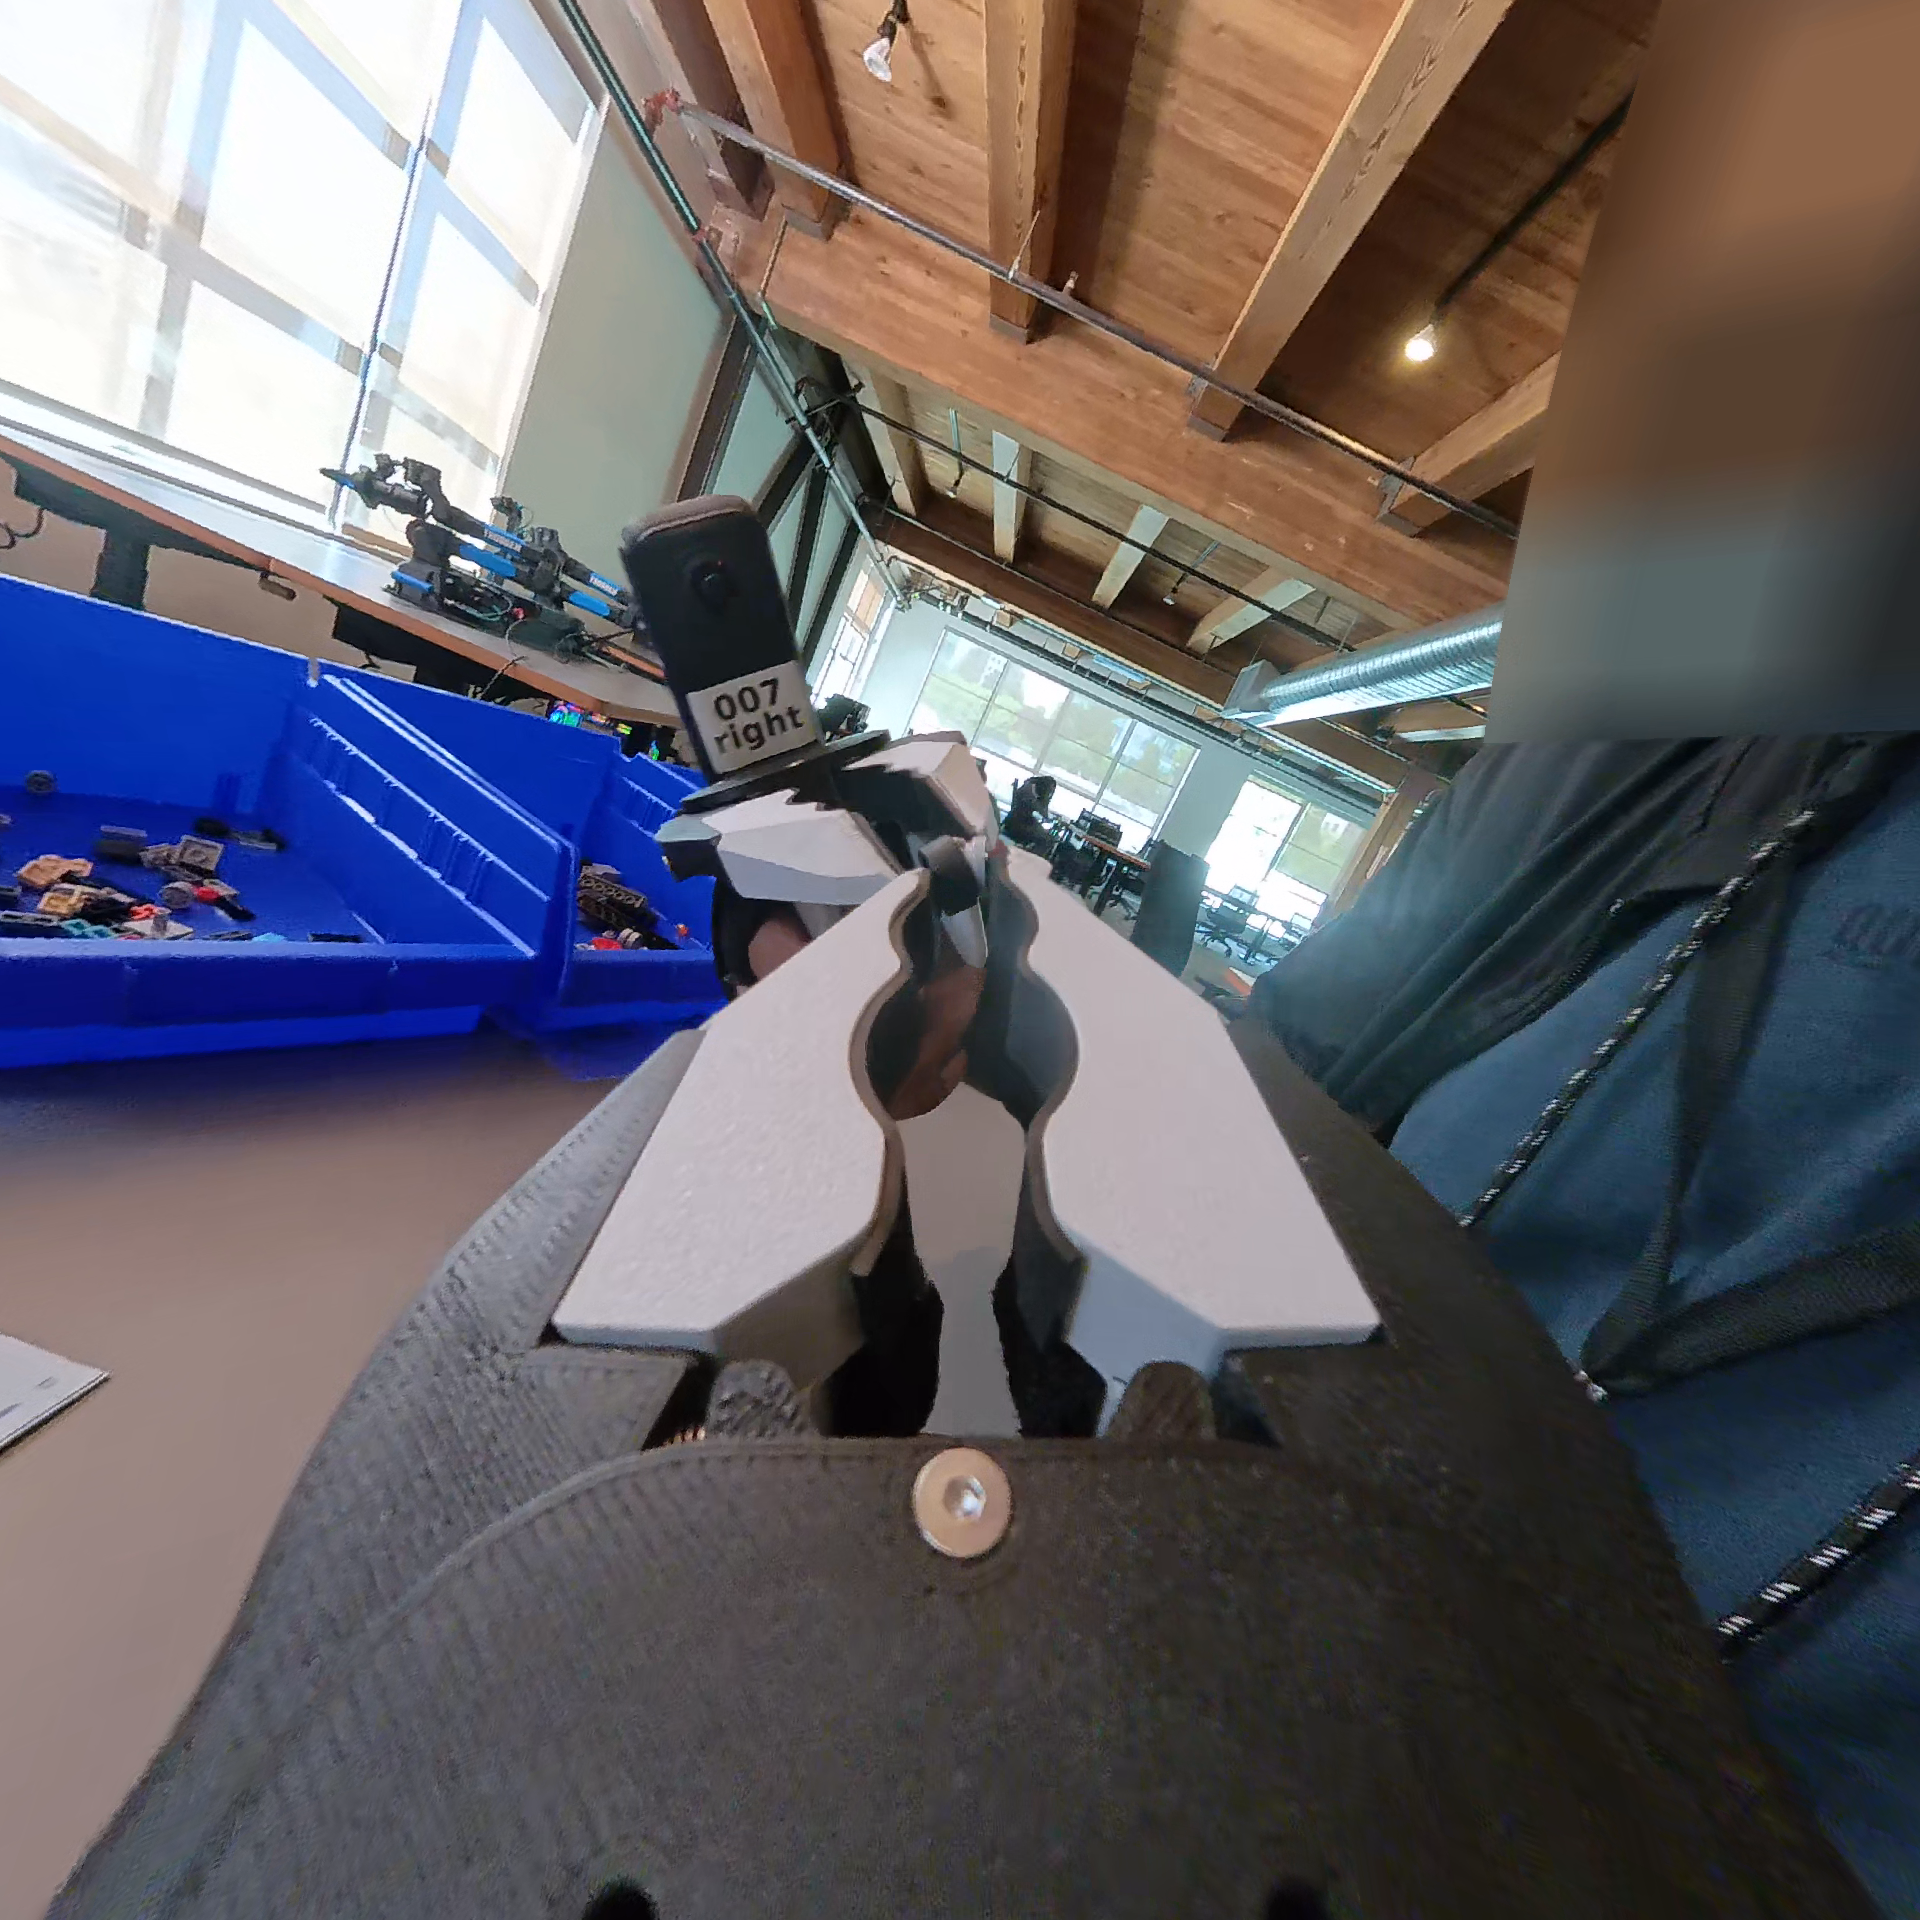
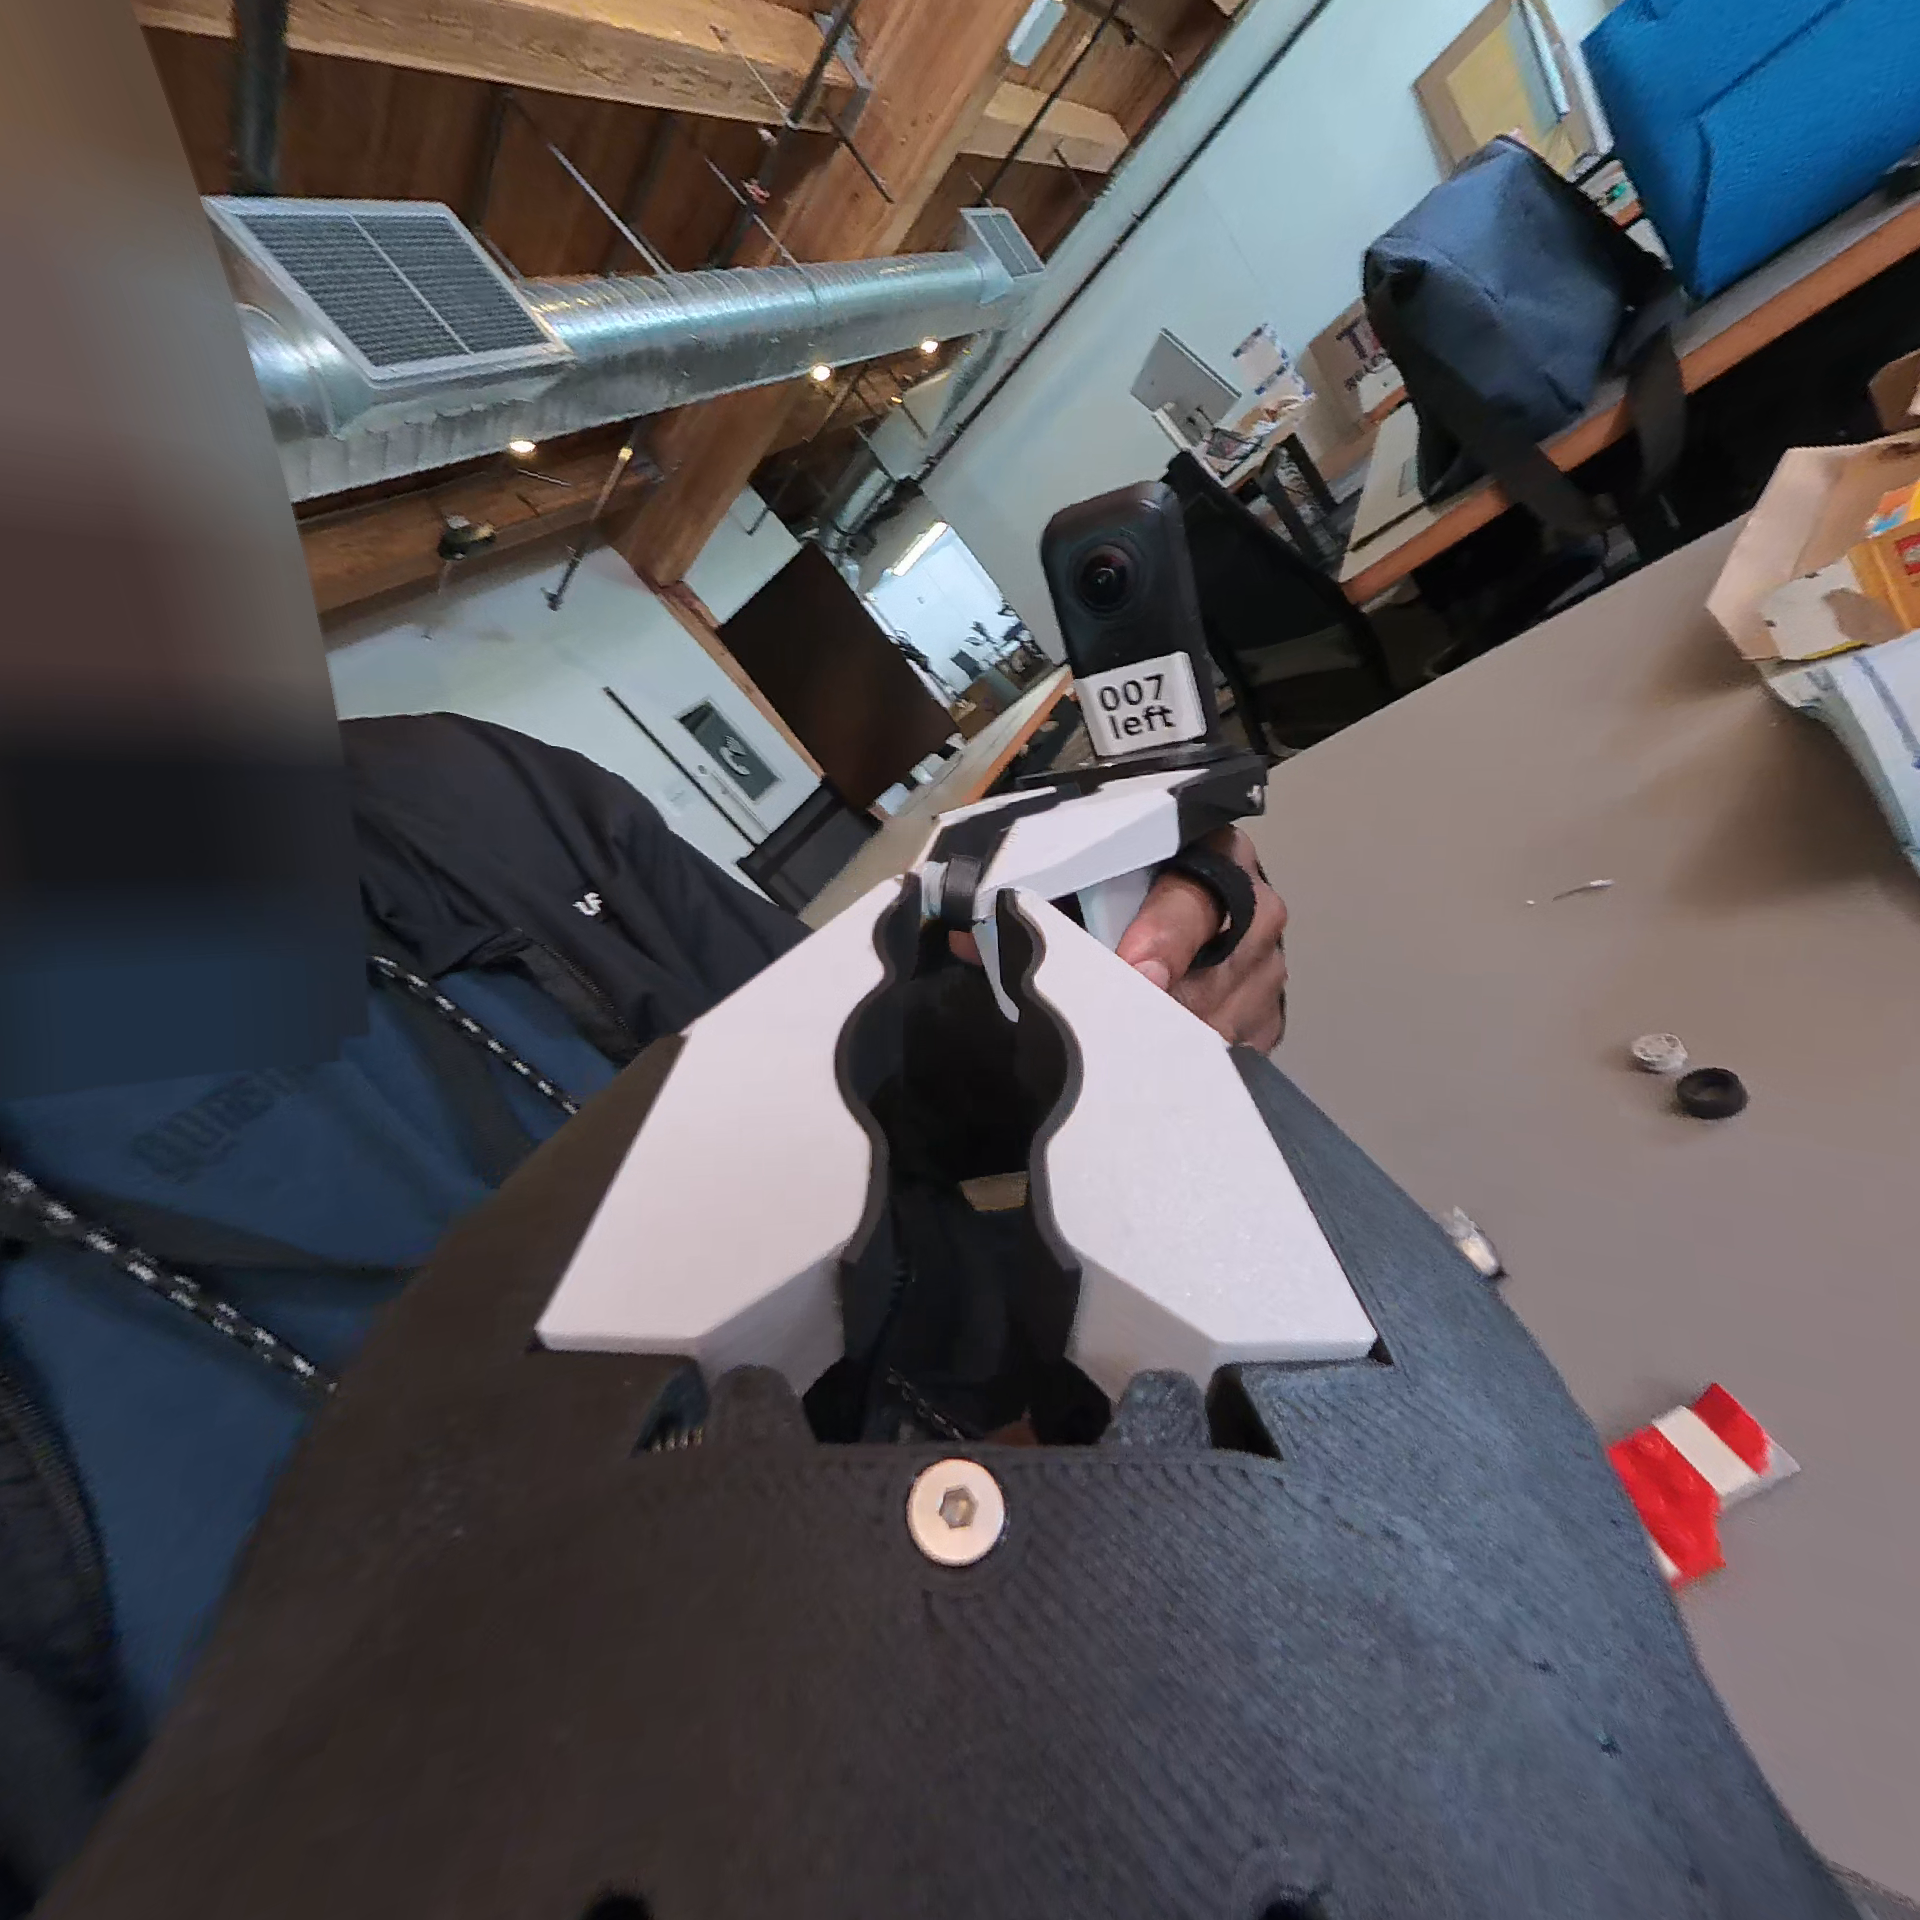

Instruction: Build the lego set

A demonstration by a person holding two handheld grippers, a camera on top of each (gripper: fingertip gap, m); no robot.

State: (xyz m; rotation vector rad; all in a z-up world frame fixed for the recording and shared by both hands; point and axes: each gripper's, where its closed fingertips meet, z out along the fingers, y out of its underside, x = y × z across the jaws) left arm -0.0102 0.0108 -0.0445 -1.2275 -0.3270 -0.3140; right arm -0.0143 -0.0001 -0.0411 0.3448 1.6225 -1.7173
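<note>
My two grippers are raised off the table and meet tip to tip. In the left wrist view my left gripper (image 1: 956,894) has its jaws nearly shut around a small wheel piece (image 1: 948,864), a black tyre with a grey part. The right gripper faces it head on. In the right wrist view my right gripper (image 2: 958,899) is also nearly shut around the same small wheel piece (image 2: 963,883), and a hand holds the left gripper beyond it. I cannot tell which part each gripper pinches.
Two blue bins (image 1: 343,966) with several loose pieces stand to the left. On the grey table (image 2: 1455,935) lie a grey hub (image 2: 1657,1051), a black tyre (image 2: 1709,1093), a red and white built piece (image 2: 1683,1475) and an opened box (image 2: 1829,561). The person's blue jacket (image 1: 1662,1091) is close. My two grippers' fingertips are within a few centimetres of each other.
</note>
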